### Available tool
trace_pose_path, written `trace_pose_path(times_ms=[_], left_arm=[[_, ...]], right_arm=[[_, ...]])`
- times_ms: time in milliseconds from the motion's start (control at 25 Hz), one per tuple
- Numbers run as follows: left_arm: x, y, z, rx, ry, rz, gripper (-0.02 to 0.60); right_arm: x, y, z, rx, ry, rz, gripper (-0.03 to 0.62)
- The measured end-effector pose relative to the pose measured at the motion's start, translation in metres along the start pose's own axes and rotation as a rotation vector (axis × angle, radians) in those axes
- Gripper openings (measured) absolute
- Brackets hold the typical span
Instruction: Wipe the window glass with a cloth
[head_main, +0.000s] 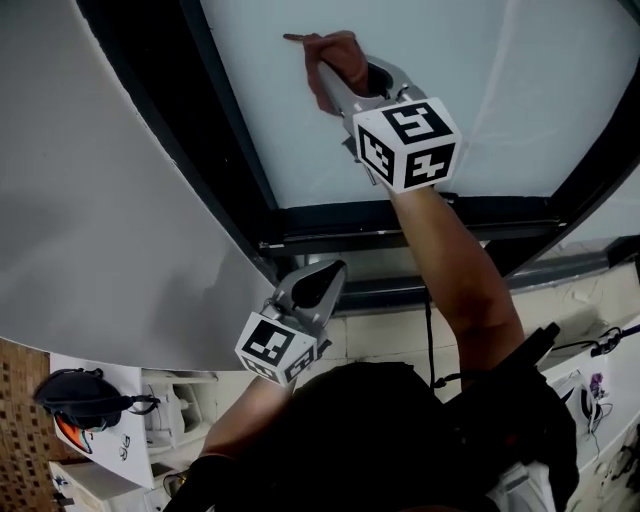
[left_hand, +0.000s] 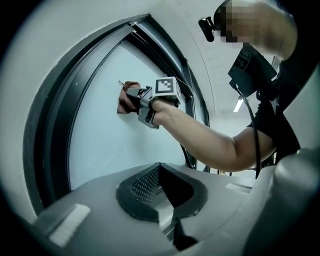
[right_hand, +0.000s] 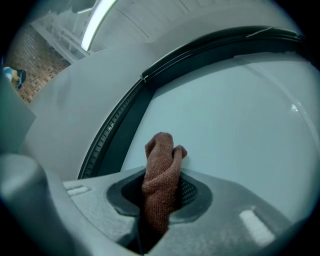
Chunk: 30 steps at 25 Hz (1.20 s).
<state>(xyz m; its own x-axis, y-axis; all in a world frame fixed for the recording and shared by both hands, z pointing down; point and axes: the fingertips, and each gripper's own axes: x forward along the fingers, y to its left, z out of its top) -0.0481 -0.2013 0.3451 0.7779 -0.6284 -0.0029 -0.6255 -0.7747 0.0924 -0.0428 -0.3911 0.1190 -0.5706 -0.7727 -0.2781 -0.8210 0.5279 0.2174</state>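
Shows the wiping step under way, to judge by the pose. Rust-brown woven cloth (right_hand: 160, 172), bunched into an upright wad, clamped between the closed jaws of the right gripper (right_hand: 159, 202), its free end standing out beyond the jaw tips and apparently touching the pale window glass (right_hand: 240, 120). Seen from the head view, contact point high on the pane, near the upper left corner and just beside the dark window frame (head_main: 420, 212), with the bare forearm (head_main: 455, 270) stretched up behind the black-and-white marker cube (head_main: 405, 145). Left gripper (left_hand: 165, 200) held low and well apart from the glass, jaws together with nothing between them, hanging beside the lower frame rail and the plain white wall (head_main: 100, 200); takes no part in the stroke. No streaks, drops or dirt discernible on the pane, so no telling how much is already wiped; most of the glass lies below and to the right of the cloth. Next move, as a judgement: calls for a steady press of the wad flat against the pane and a sweep across or down from this corner, firm grip kept so that the cloth does not slip out, and jaw tips held off the glass.
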Motion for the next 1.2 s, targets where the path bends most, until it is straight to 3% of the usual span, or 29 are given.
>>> trace_pose_path(times_ms=[400,720,1200], left_arm=[[0.047,-0.037,-0.006,0.009,0.037,-0.052,0.017],[0.037,-0.03,-0.014,-0.007,0.027,-0.069,0.017],[0.05,-0.037,-0.015,0.001,0.033,-0.078,0.017]], right_arm=[[-0.066,-0.099,0.009,-0.026,-0.02,-0.119,0.083],[-0.085,-0.117,0.01,-0.071,-0.022,-0.196,0.083],[-0.131,-0.178,0.011,-0.065,-0.037,-0.316,0.083]])
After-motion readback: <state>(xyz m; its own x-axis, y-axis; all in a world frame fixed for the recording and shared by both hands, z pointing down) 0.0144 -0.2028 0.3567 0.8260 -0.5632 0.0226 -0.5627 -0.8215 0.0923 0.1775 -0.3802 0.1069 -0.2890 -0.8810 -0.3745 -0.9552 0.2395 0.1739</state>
